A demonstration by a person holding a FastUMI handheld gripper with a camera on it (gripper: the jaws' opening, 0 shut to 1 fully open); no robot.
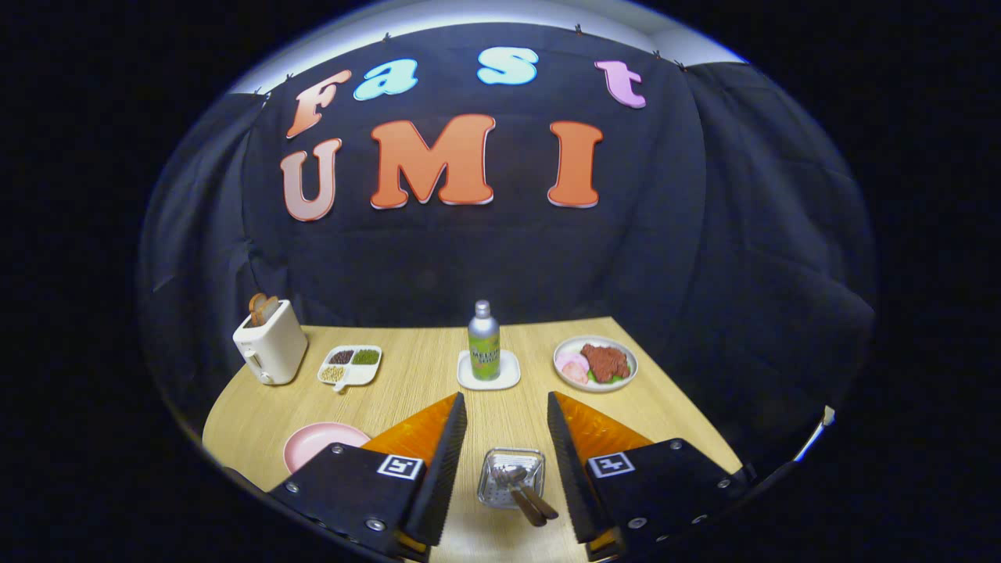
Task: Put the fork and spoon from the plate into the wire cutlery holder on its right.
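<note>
The wire cutlery holder (512, 475) stands on the wooden table directly below and between my two fingers. Two brown-handled utensils, the fork and spoon (525, 494), rest inside it with their handles sticking out toward me. Left of the holder, partly hidden behind my left finger (438, 461), lies the pink plate (317, 443), which looks bare. My gripper (507, 407) hangs above the table, open wide, with nothing between its fingers.
Further back stand a white toaster (270, 342) with toast, a divided dish of beans (350, 365), a bottle (484, 341) on a white coaster, and a plate of food (595, 363). The table edge curves round at the right.
</note>
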